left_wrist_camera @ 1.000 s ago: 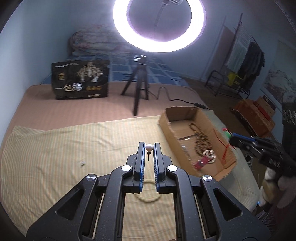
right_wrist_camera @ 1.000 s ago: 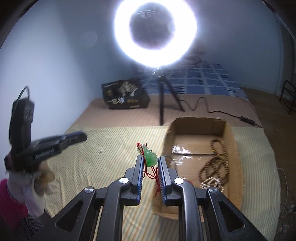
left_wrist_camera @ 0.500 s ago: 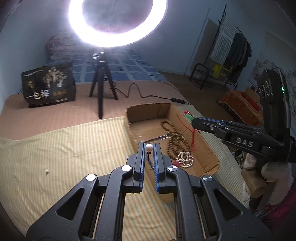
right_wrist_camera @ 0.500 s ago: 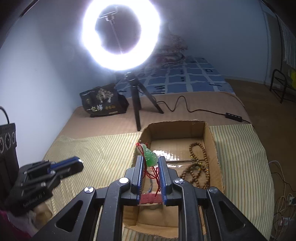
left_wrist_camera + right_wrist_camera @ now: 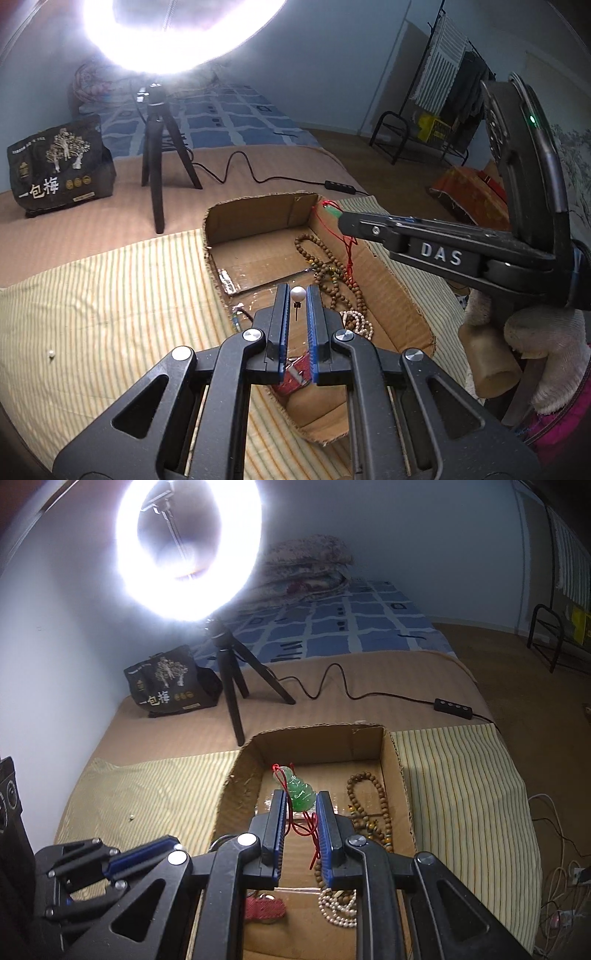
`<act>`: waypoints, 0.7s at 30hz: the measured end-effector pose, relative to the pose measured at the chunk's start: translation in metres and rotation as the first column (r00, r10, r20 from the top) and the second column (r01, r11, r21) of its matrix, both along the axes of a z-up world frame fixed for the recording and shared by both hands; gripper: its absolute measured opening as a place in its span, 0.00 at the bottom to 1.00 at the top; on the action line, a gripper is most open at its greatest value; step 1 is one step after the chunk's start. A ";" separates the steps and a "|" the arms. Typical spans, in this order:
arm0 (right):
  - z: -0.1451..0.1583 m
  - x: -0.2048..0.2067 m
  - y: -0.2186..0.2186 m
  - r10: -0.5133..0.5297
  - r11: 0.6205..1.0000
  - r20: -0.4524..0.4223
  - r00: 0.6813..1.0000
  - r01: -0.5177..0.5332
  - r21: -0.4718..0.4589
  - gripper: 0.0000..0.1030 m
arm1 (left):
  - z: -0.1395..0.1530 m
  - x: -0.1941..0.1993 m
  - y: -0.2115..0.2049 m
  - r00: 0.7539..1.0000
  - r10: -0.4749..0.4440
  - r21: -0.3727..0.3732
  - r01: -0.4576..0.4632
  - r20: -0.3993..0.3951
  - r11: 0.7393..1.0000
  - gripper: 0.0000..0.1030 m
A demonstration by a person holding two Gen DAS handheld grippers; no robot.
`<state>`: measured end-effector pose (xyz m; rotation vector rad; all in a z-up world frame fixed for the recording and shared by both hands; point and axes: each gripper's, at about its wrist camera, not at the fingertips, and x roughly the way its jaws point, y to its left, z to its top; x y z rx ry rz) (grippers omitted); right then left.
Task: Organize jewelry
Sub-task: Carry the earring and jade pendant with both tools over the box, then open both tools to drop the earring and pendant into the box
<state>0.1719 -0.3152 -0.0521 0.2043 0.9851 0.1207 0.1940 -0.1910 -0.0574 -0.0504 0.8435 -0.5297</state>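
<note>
a: left wrist view? 
b: pearl stud earring (image 5: 297,295), white ball on a pin, pinched in the narrow left gripper (image 5: 297,300) above the cardboard box (image 5: 258,210).

a: right wrist view? 
b: green jade pendant (image 5: 301,792) (red cord) clamped in the right gripper (image 5: 300,805), over the box; brown beads (image 5: 373,805) inside.

A bed (image 5: 369,672) carries everything. A yellow striped cloth (image 5: 110,295) covers its near part, and a brown sheet (image 5: 92,218) lies beyond it. On the striped cloth, to the right, sits an open cardboard box (image 5: 258,214), and one small white bead (image 5: 51,355) lies far left. On the brown sheet stand a black tripod (image 5: 157,155) and a black printed bag (image 5: 59,166); a black cable (image 5: 351,686) runs right. A blue checked blanket (image 5: 351,624) covers the far end.
</note>
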 end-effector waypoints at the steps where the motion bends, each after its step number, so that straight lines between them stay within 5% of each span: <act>1: -0.001 0.002 -0.001 -0.003 1.000 -0.003 1.000 0.003 -0.001 0.14 | -0.001 0.001 -0.002 1.000 -0.001 0.001 0.001 -0.002 1.000 0.07; 13: -0.014 0.015 -0.013 -0.047 0.999 -0.031 0.998 0.047 0.008 0.15 | -0.012 0.008 -0.017 1.000 -0.010 0.015 0.010 -0.010 1.000 0.07; 15: -0.014 0.015 -0.013 -0.051 0.999 -0.030 0.998 0.051 0.005 0.25 | -0.013 0.007 -0.019 1.000 -0.013 0.027 0.013 -0.009 1.000 0.07; 16: -0.013 0.015 -0.014 -0.058 0.998 -0.027 0.998 0.058 -0.002 0.28 | -0.013 0.007 -0.019 1.000 -0.014 0.034 0.014 -0.009 0.999 0.10; 18: -0.012 0.015 -0.015 -0.073 0.997 -0.026 0.997 0.073 -0.015 0.39 | -0.014 0.006 -0.020 1.000 -0.013 0.046 0.013 -0.003 0.999 0.44; 21: -0.011 0.014 -0.019 -0.102 0.995 -0.022 0.995 0.101 -0.016 0.61 | -0.013 0.003 -0.020 1.000 -0.009 0.065 0.008 0.009 0.998 0.52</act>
